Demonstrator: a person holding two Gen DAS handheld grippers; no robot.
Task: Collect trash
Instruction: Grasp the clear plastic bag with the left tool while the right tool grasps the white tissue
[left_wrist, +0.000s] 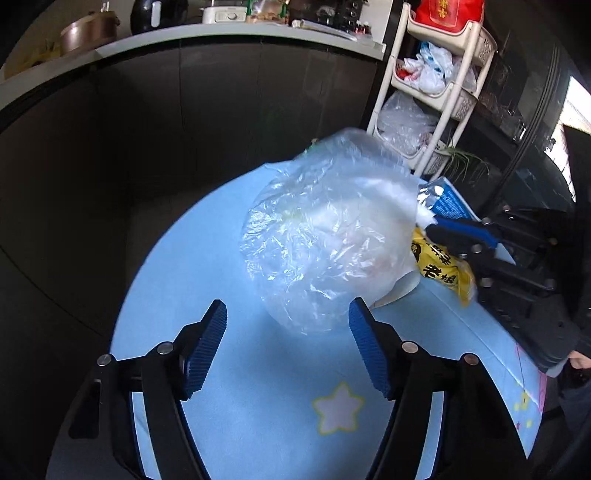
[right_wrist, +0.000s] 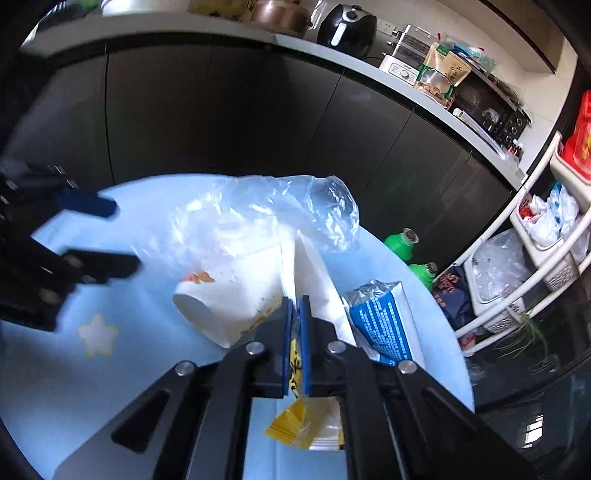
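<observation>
Yellow wrapper (right_wrist: 295, 363) pinched in right tongs (right_wrist: 295, 306)

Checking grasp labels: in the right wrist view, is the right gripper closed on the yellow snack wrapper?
Yes, the right gripper has its blue pads pressed together on the yellow snack wrapper, which hangs out beneath them.

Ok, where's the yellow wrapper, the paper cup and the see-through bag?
yellow wrapper (right_wrist: 306, 424): right wrist view, its lower crumpled end.
paper cup (right_wrist: 236, 295): right wrist view, its side wall.
see-through bag (left_wrist: 325, 236): left wrist view, its crinkled middle.
</observation>
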